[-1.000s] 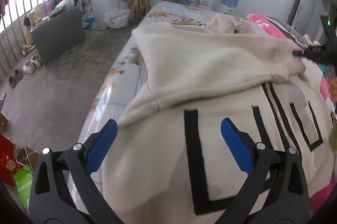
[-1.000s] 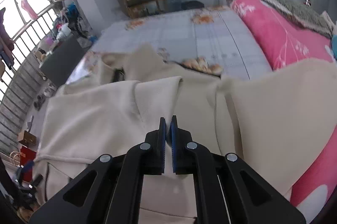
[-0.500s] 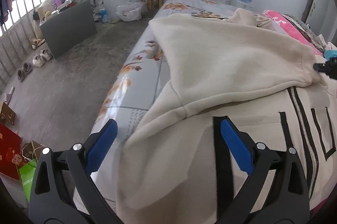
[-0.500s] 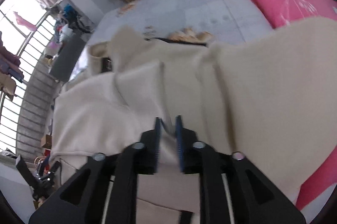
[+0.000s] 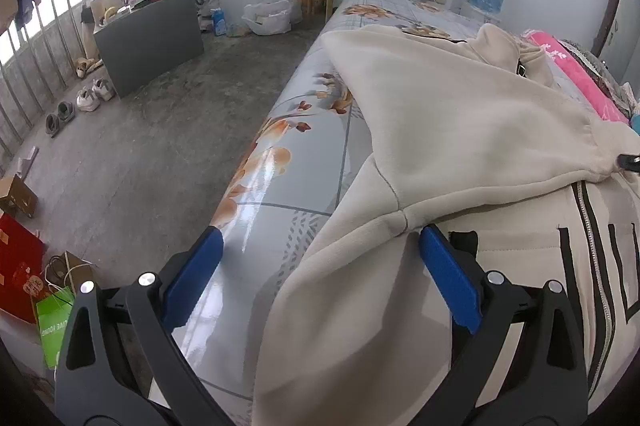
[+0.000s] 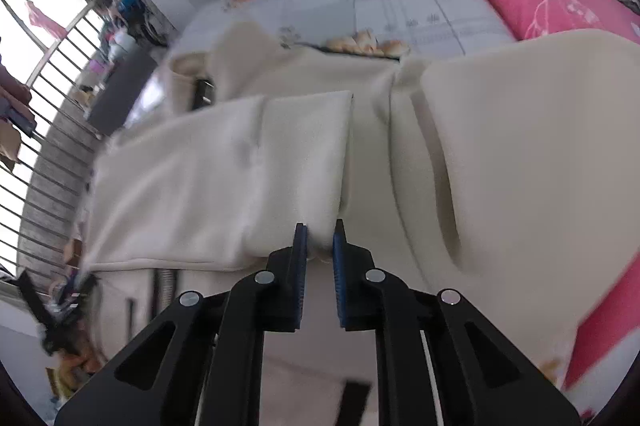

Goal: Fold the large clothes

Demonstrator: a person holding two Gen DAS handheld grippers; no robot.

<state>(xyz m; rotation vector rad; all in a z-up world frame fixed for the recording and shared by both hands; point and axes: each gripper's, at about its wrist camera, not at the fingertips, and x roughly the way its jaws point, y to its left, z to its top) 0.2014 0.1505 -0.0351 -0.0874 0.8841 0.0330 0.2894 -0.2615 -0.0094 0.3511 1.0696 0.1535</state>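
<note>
Your hoodie (image 5: 460, 130) lies on the bed (image 5: 296, 154), soft, thick and floppy. Left tongs (image 5: 320, 278) gape wide at the armpit seam; grip there. Right tongs (image 6: 320, 246) are closing, narrow, on the folded sleeve's cuff (image 6: 308, 162).

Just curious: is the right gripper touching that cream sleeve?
Touching. In the right wrist view the right gripper has the sleeve's cuff bunched between its closing jaws, against the blue pads.
</note>
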